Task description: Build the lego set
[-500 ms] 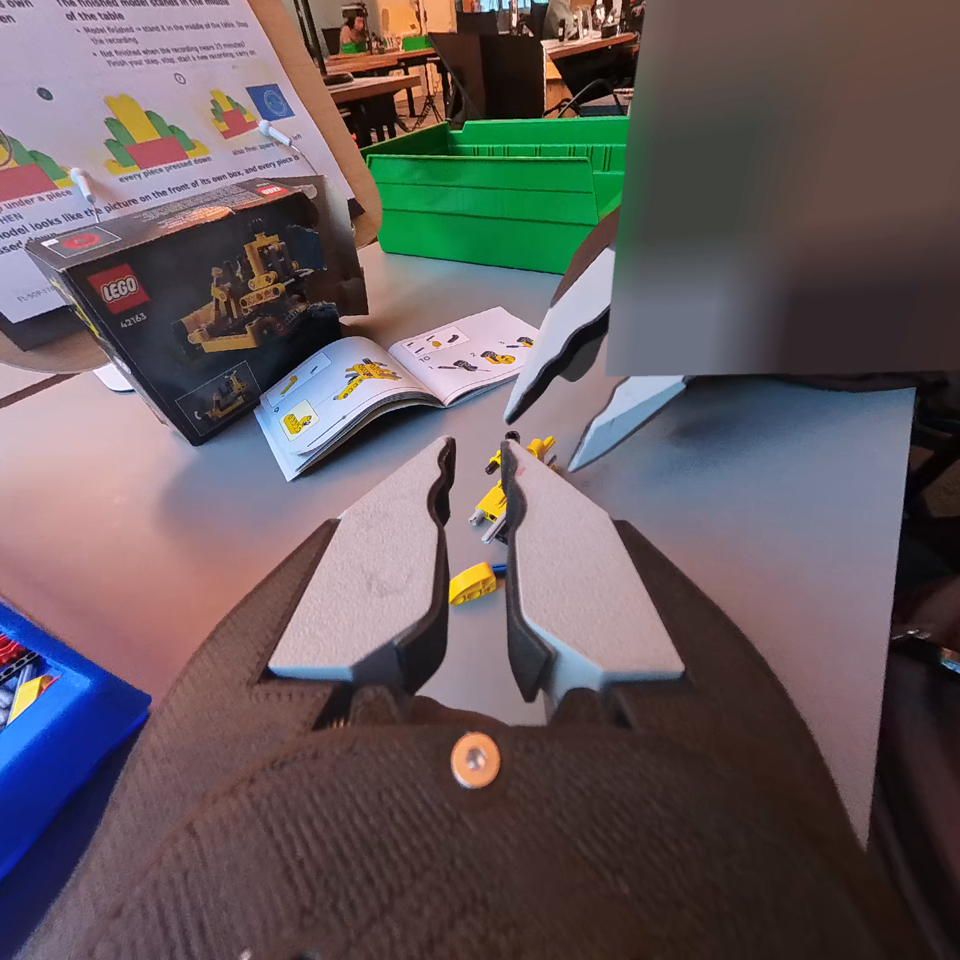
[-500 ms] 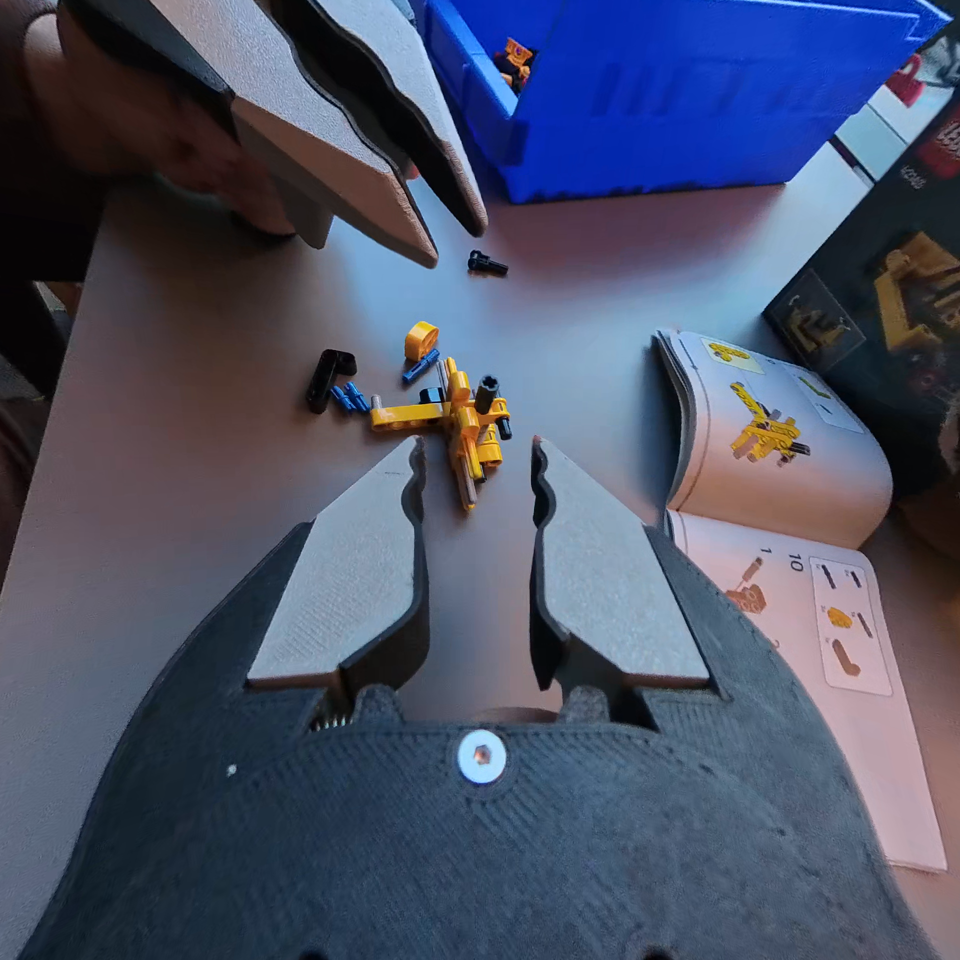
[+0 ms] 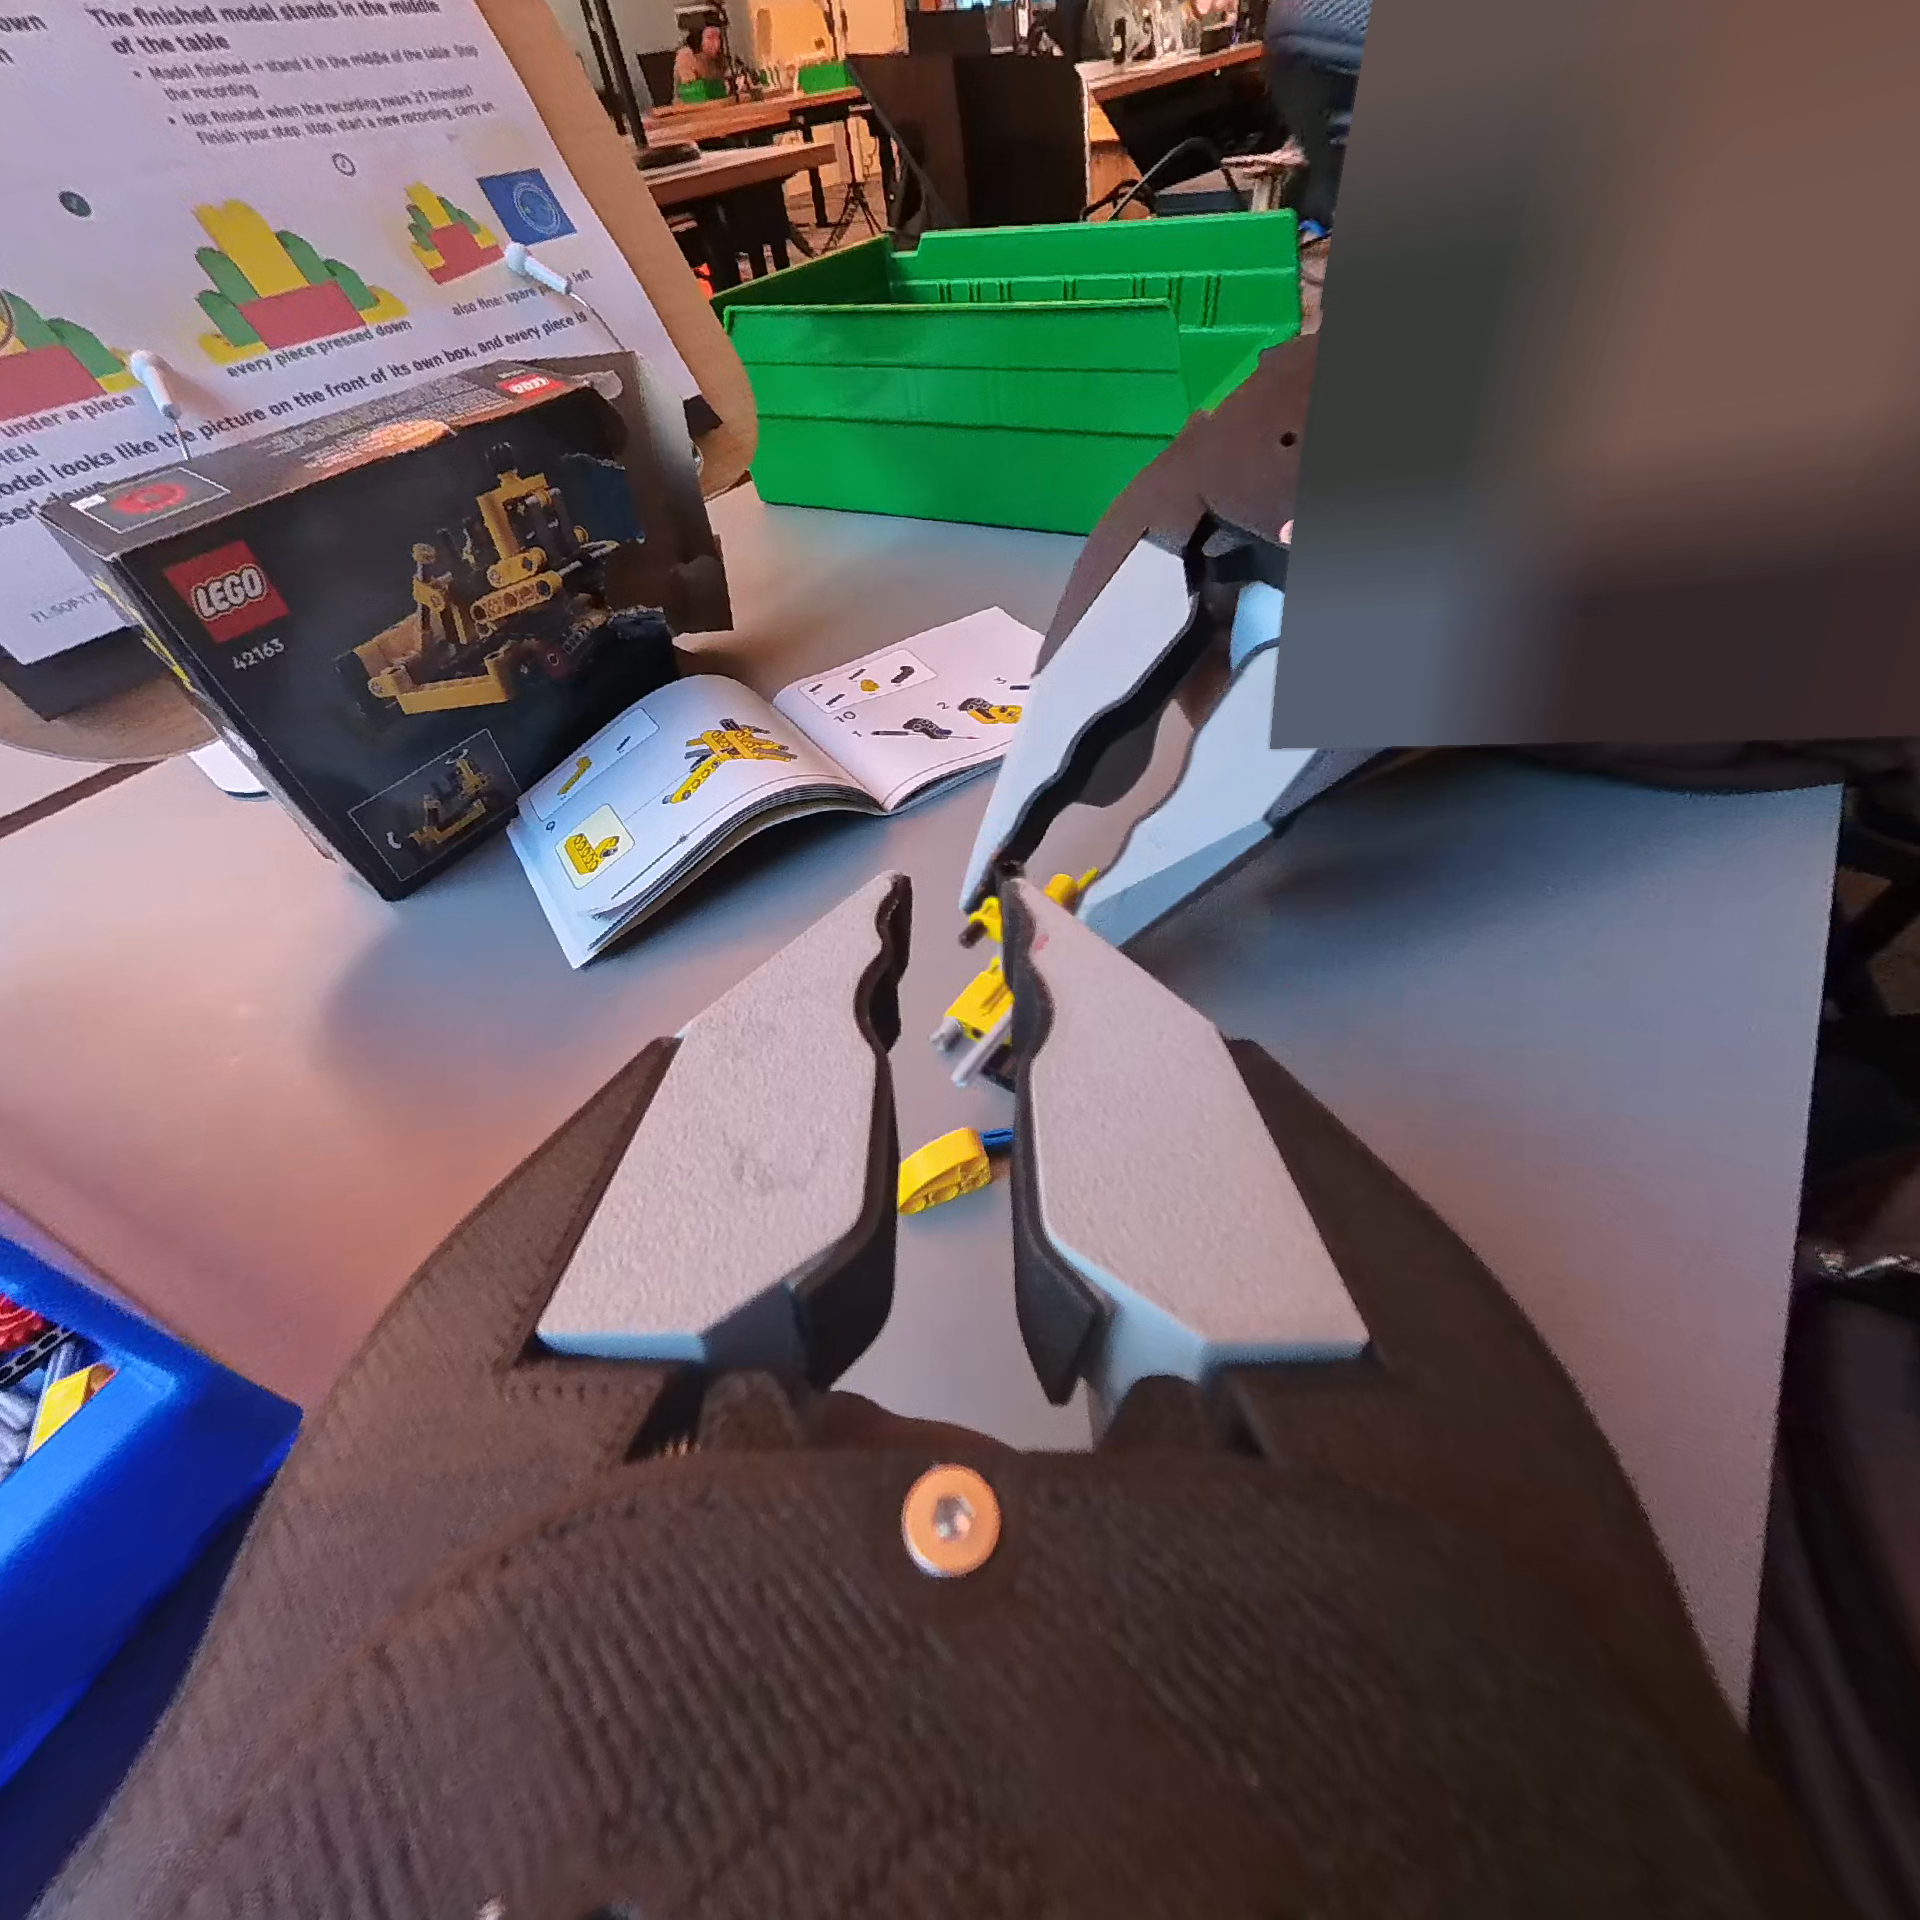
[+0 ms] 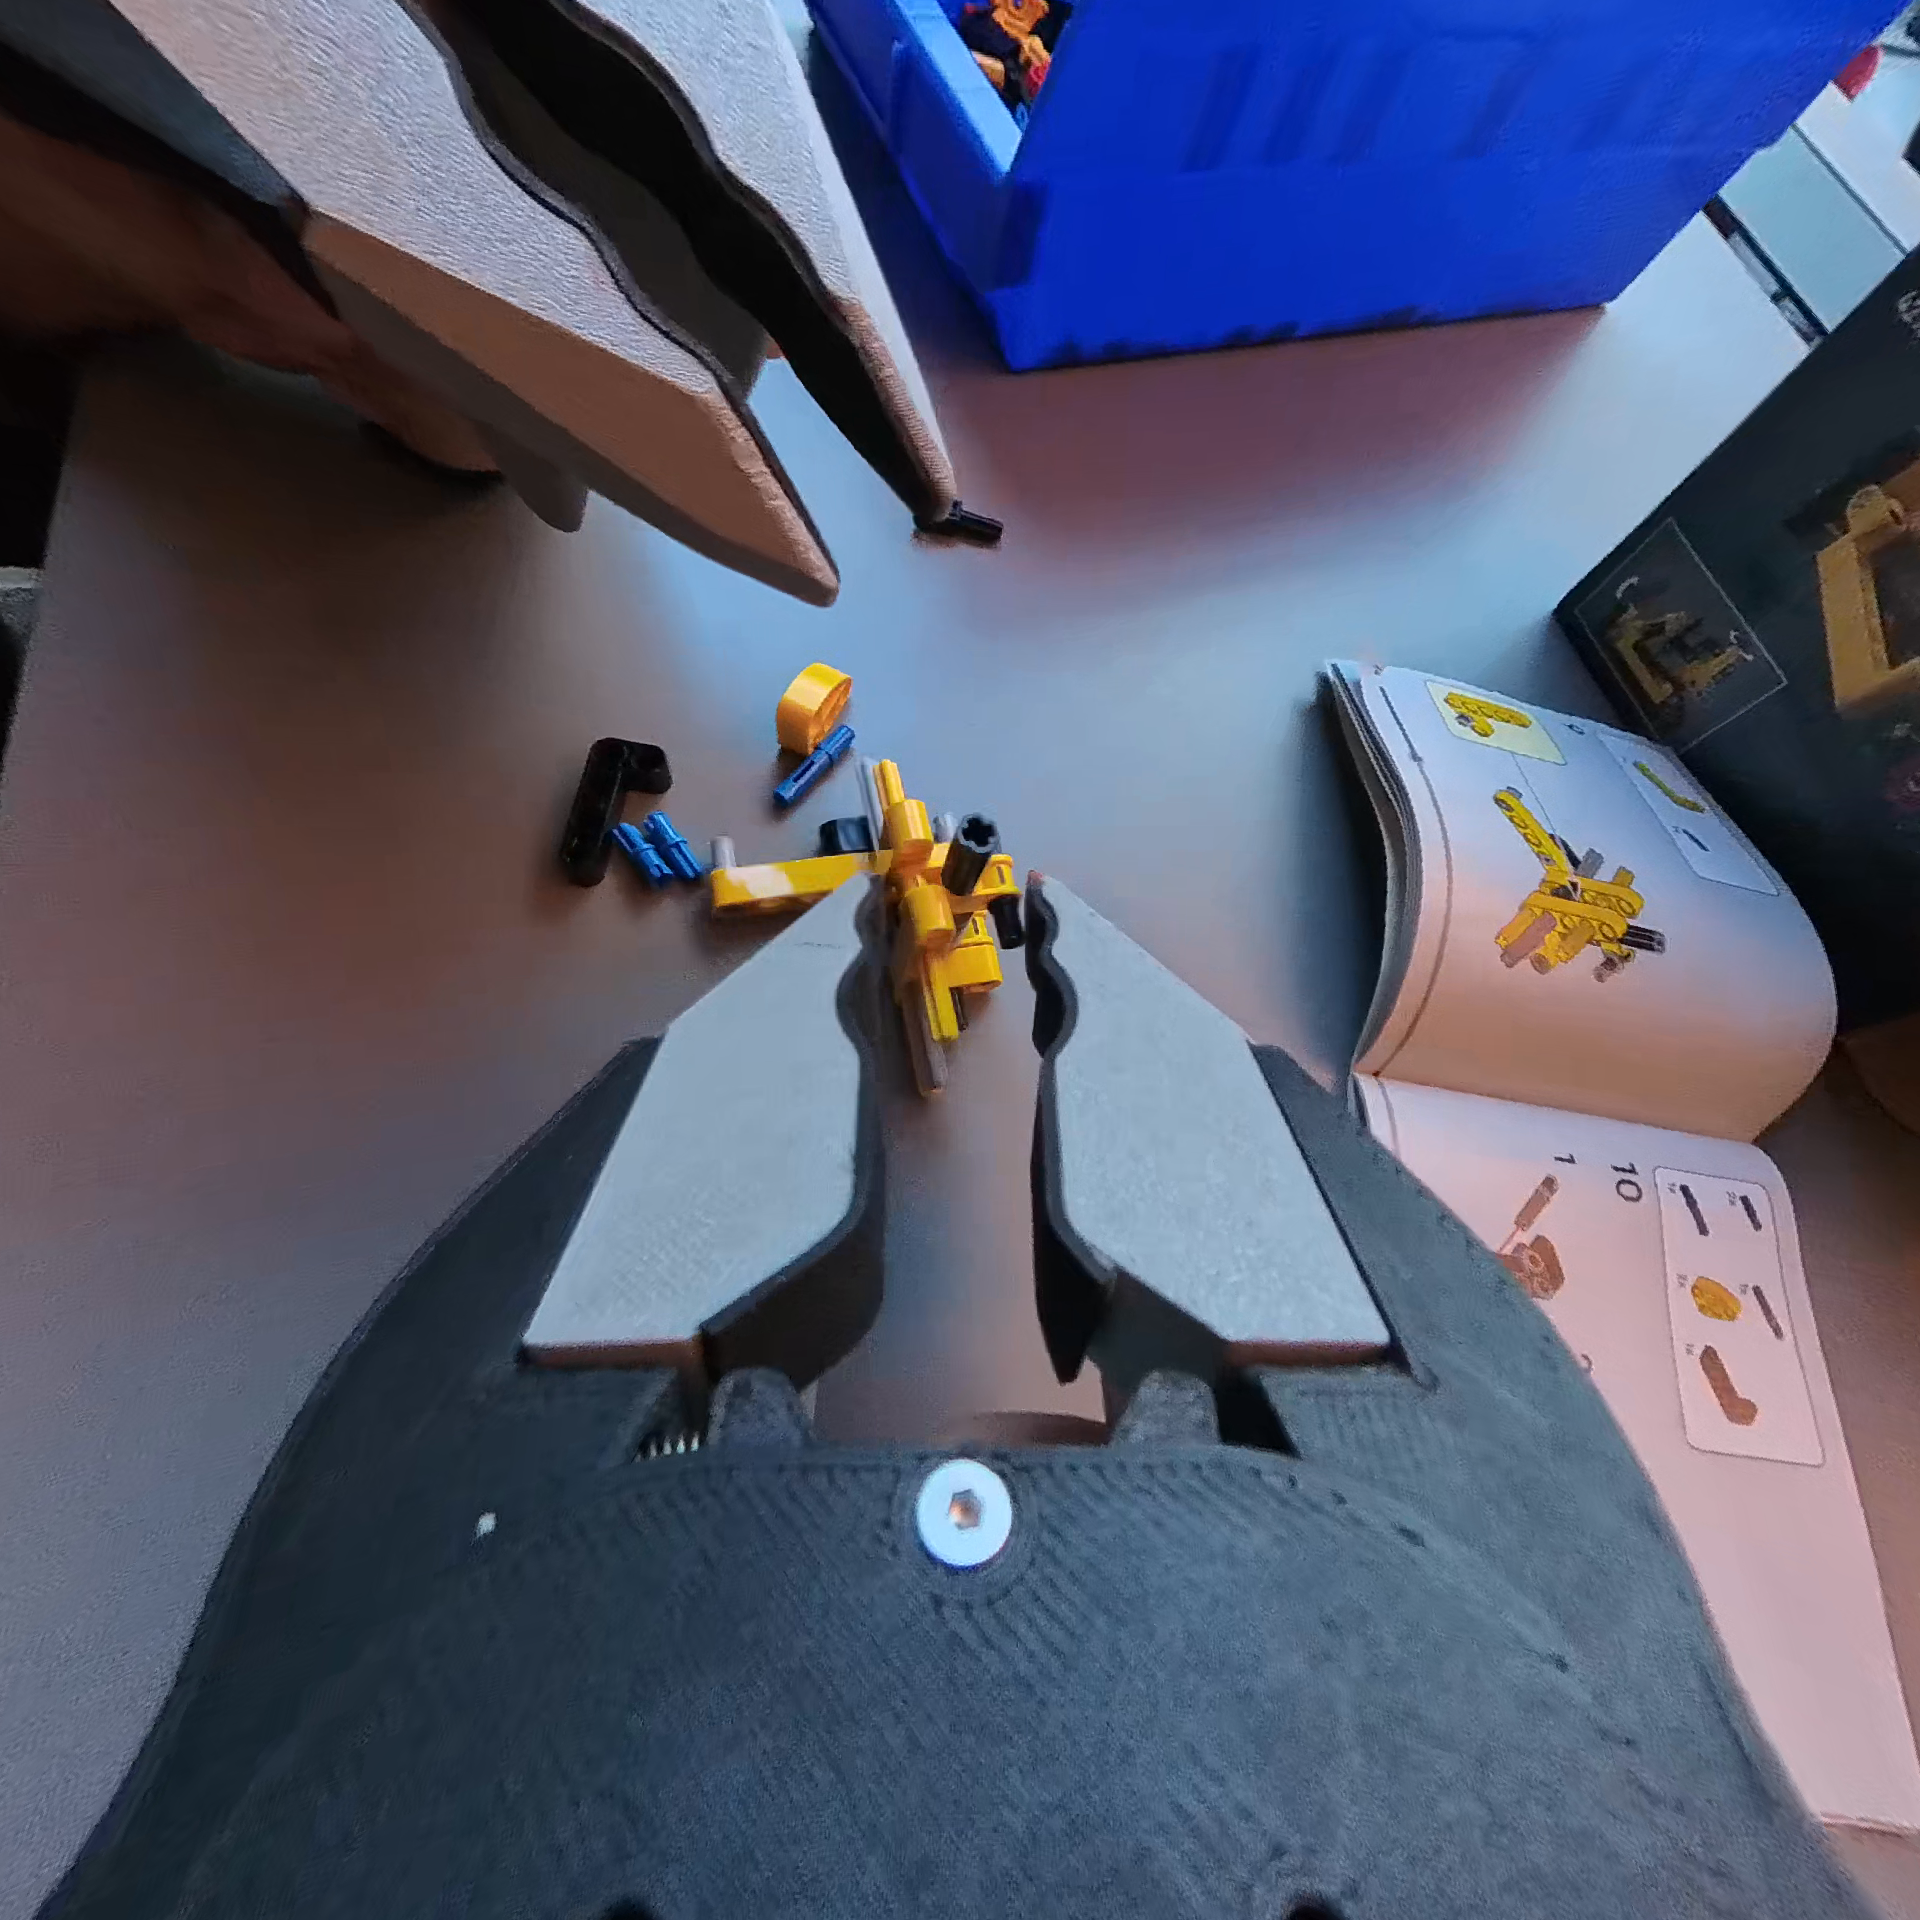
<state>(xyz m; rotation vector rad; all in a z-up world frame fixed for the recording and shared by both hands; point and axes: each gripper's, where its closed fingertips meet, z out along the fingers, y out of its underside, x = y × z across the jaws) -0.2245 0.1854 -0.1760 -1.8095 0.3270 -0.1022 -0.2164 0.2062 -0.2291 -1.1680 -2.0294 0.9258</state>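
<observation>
Here we have the yellow sub-assembly point(image 4: 930, 914) lying flat on the grey table point(image 4: 260, 1039), right at the tips of our right gripper point(image 4: 940, 904), whose jaws stand apart on either side of it without closing on it. Our left gripper point(image 3: 951, 914) hangs on the opposite side of the parts, its jaws also apart and holding nothing; in the right wrist view one of its tips is just beside a small black pin point(image 4: 961, 520).

Loose parts lie near the assembly: a short yellow beam point(image 4: 814, 707), a blue pin point(image 4: 814, 764) touching it, two more blue pins point(image 4: 655, 847) side by side, and a black angled beam point(image 4: 608, 805). The open instruction booklet point(image 4: 1600, 914) lies to one side, the set's box point(image 3: 395, 644) behind it, a blue parts bin point(image 4: 1351, 177) farther off, and a green bin point(image 3: 966, 416) beyond the booklet.

We judge the sub-assembly to be light, rigid plastic, smooth enough to slip or pivot under a two-point pinch. Its grey axle and long thin arm stick out and would likely twist or pull loose if we squeezed them. The better hold, we think, is across the thick central cluster of yellow beams, with flat faces against the pads. The pins are tiny and round, so they may roll away if nudged.
</observation>
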